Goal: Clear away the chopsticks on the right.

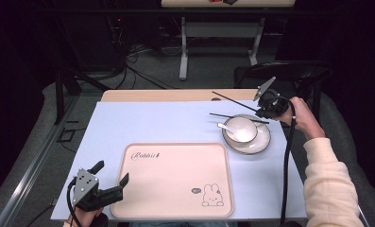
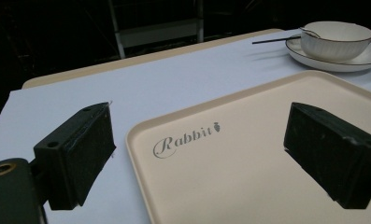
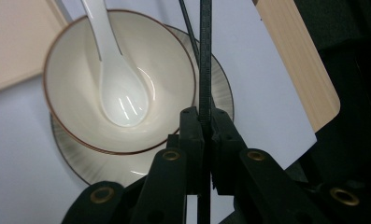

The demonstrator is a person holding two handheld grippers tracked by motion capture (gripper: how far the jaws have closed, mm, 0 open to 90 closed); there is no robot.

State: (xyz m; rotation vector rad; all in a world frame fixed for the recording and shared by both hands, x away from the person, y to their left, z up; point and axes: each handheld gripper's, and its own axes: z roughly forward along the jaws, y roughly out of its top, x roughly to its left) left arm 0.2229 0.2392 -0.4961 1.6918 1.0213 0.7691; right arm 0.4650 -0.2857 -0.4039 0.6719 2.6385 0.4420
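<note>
Table [image 1: 175,123]: two chopsticks [image 1: 232,100], one bowl [image 1: 242,130].

tray [image 1: 175,156] near edge | white sheet [image 1: 152,123] on table [image 1: 166,95]

Overhead forward; gripper close-ups; shared bowl [image 1: 242,130]

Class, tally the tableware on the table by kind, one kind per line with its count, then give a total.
Trays: 1
Plates: 1
Bowls: 1
Spoons: 1
Chopsticks: 2, one held in the right gripper, chopstick, the other lying across the plate
Total: 6
</note>
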